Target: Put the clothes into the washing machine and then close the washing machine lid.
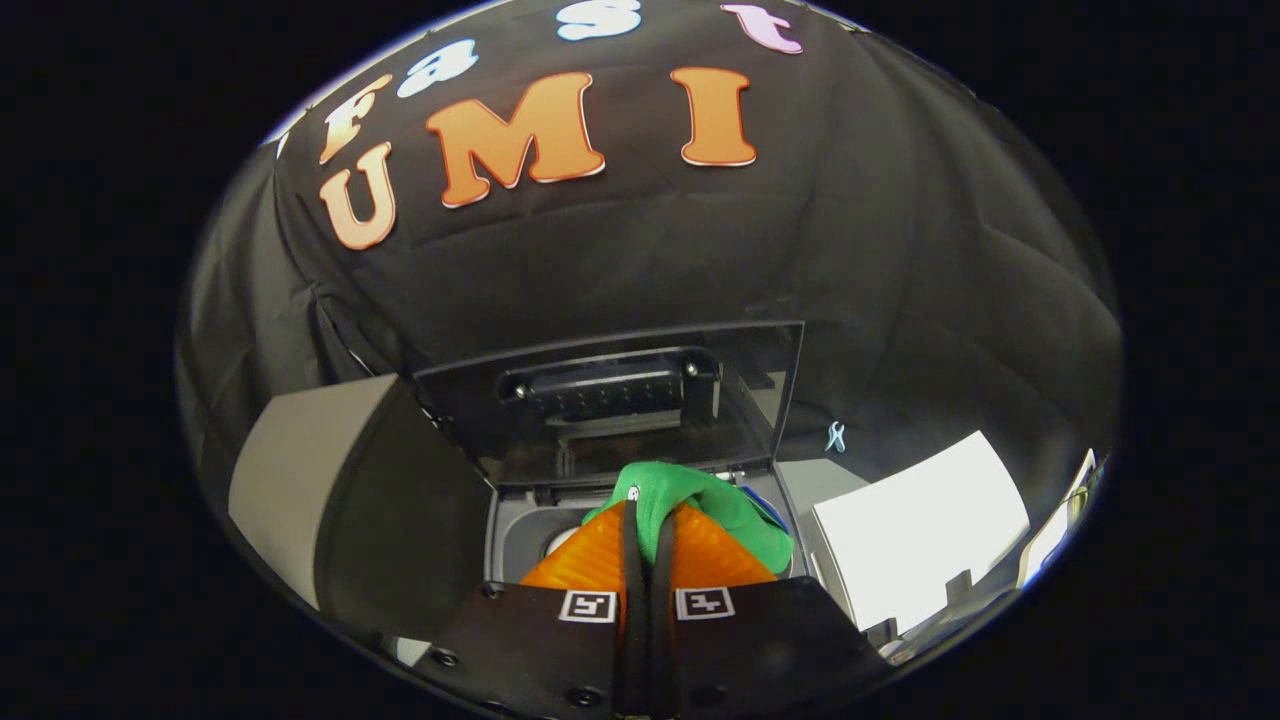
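Garment held over open washing machine (520, 530), lid (610, 400) raised behind drum.

Gripper (647, 510) clamped tight on green cloth (720, 510), just above machine's opening. Recommended: lower well inside drum before releasing, so no fabric drapes over rim. White panel (920, 530) beside machine; black cloth wall behind.

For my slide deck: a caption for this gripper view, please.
Gripper shut on a green garment, held over the washing machine's open tub, lid raised.

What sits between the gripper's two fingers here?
A green cloth is pinched between the fingers of the gripper, held above the washing machine's open tub, in the gripper view.
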Demonstrator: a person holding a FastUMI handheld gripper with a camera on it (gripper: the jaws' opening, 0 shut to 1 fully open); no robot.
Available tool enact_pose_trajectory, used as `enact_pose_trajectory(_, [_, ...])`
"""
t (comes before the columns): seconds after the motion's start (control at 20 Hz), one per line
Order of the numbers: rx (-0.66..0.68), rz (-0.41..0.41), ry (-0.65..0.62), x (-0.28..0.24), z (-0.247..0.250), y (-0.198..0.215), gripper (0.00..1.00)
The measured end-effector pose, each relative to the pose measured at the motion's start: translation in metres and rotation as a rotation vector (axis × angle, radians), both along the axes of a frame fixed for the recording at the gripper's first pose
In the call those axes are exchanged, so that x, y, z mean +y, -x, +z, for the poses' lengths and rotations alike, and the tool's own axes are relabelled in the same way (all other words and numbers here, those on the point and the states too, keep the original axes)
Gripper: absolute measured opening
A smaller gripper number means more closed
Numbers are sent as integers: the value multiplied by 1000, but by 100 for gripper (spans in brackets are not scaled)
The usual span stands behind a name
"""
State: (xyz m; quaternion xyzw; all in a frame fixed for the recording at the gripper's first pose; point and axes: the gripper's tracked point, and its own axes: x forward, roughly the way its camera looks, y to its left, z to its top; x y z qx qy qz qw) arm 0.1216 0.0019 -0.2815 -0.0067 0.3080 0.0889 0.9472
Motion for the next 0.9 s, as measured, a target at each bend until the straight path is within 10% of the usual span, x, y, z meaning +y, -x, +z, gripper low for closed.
enact_pose_trajectory(0.9, [257, 63, 29, 12, -167, -21, 8])
